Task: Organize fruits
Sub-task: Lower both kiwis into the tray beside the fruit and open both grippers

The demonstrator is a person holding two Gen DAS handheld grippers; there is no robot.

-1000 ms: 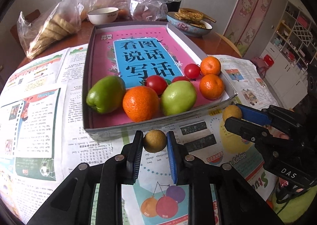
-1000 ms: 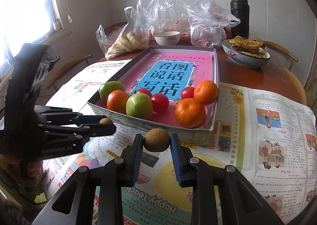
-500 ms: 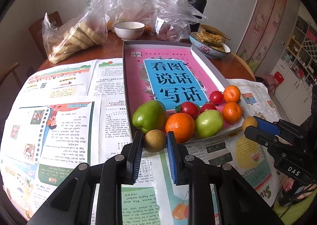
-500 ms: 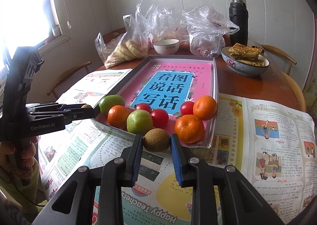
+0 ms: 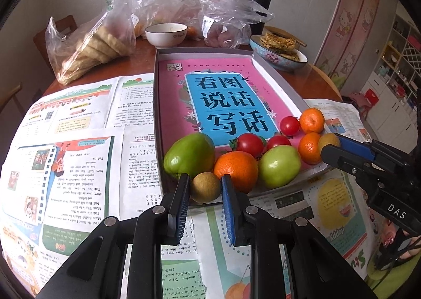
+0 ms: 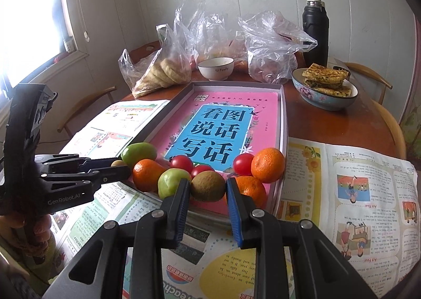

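Over the near edge of the tray (image 5: 158, 104), each gripper clamps a small brown kiwi: left gripper (image 5: 205, 189) on left kiwi (image 5: 205, 187), right gripper (image 6: 208, 188) on right kiwi (image 6: 208, 185). Both fruits look light, soft-skinned and bruisable, so a gentle grip across the middle suits. Apples, oranges and tomatoes crowd the tray's near end.

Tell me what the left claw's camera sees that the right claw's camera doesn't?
Only the left wrist view shows the Hello Kitty curtain, the white shelving and the right claw from the side, gripping a brown fruit.

Only the right wrist view shows the bright window and the left claw from the side.

Both show the tray lined with a pink book, its oranges, tomatoes and green fruit, the white bowl, the black flask and plastic bags. Each claw is shut on a small brown fruit.
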